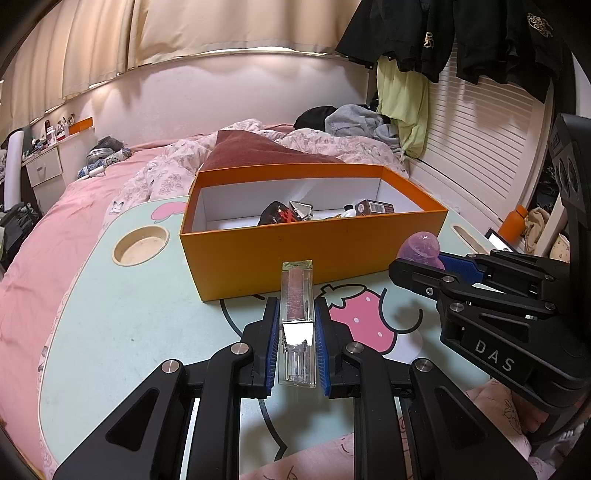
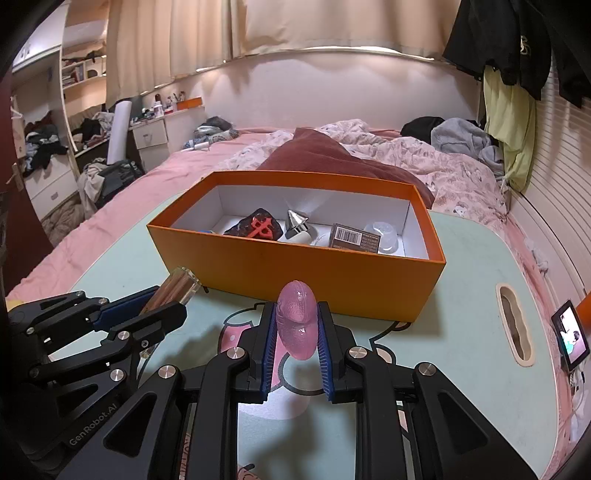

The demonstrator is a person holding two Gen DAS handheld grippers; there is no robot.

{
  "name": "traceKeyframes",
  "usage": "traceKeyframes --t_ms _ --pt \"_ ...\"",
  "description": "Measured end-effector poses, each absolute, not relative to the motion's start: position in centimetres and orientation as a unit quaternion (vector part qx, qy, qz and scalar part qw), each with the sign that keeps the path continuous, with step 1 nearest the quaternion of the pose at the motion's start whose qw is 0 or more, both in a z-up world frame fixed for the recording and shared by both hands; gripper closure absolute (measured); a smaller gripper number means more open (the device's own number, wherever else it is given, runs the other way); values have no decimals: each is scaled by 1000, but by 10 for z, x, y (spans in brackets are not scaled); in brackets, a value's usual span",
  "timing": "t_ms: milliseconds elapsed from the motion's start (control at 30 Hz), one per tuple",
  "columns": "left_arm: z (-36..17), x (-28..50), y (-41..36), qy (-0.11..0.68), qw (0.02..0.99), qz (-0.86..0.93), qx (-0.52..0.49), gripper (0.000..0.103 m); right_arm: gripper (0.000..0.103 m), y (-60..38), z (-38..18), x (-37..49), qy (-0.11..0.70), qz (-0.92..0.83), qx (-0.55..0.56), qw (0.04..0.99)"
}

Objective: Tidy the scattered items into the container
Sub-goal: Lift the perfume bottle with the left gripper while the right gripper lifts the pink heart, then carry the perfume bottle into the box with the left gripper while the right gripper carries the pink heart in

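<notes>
Left wrist view, left gripper [image 1: 295,325] clamps clear tube [image 1: 297,295], right gripper [image 2: 295,332] clamps pink lump [image 2: 297,325], box [image 1: 314,251] contents half hidden.

Your desk [image 2: 480,280] is mint green with a strawberry print [image 1: 364,321], sitting on a pink bed [image 2: 155,184]. Rumpled floral duvet [image 2: 424,155] behind it, dark clothes [image 1: 461,33] hanging at right, small lit screen [image 2: 570,338] at desk edge.
</notes>
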State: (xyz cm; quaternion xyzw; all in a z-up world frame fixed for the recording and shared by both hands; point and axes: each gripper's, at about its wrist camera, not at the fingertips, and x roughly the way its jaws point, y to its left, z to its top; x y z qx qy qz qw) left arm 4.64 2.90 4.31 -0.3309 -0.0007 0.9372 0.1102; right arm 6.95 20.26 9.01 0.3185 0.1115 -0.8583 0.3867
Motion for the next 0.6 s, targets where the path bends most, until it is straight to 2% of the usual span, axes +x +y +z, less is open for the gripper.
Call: traceKeyframes --t_ms 600 --pt "48 45 28 -2 111 938 -327 84 83 204 91 69 107 -863 314 381"
